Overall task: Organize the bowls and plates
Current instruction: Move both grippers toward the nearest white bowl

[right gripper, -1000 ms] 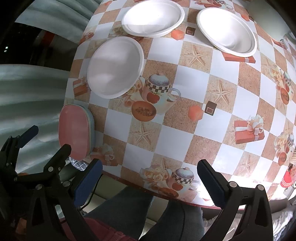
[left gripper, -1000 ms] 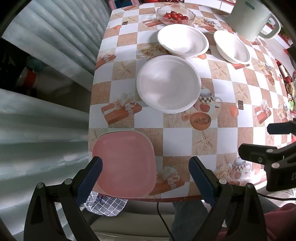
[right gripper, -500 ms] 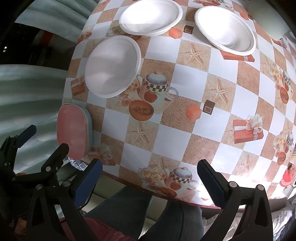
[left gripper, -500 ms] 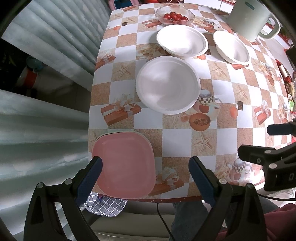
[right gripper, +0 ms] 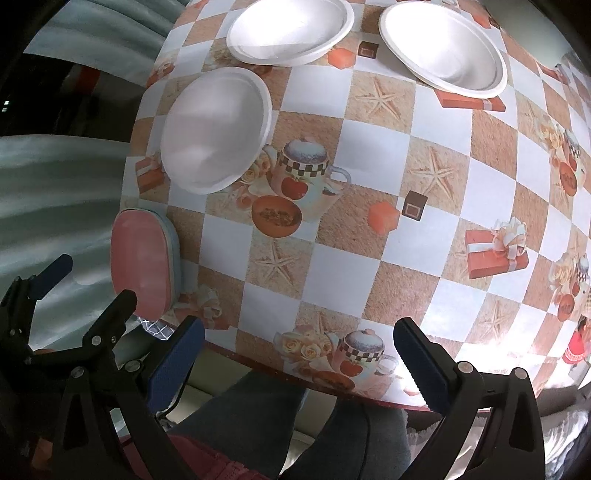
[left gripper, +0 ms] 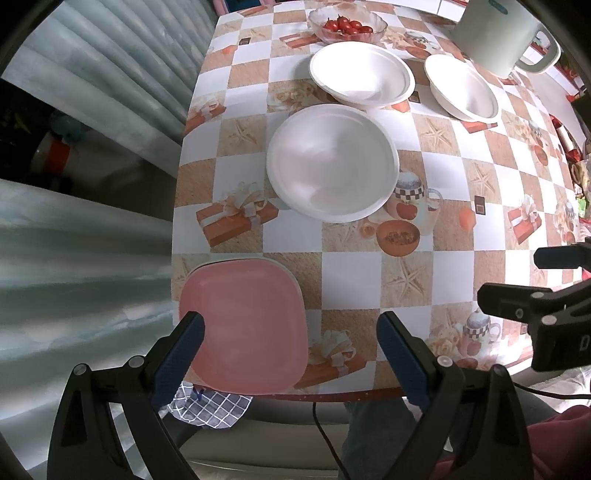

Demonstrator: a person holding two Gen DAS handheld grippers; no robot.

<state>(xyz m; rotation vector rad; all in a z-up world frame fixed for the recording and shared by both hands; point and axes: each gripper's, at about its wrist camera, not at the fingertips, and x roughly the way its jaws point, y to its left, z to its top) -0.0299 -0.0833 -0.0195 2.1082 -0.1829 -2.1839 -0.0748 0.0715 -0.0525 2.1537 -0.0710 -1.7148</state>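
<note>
Your left gripper [left gripper: 290,334] is spread wide and holds nothing; so is your right gripper [right gripper: 297,341]. Both hang over the table's near edge. The pink plates [left gripper: 243,325] sit stacked just under the left one — three white bowls [left gripper: 332,162] wait farther out. Reach for the nearest bowl's rim and pinch it softly — it looks thin and bendy.

The near-right stretch of the checked tablecloth [right gripper: 347,273] lies bare, open room for either gripper. At the near-left corner sits the pink plate stack [left gripper: 243,325]. Farther in, three white bowls [left gripper: 332,162] crowd together, with a tomato bowl [left gripper: 347,24] and a kettle [left gripper: 495,33] behind them.
</note>
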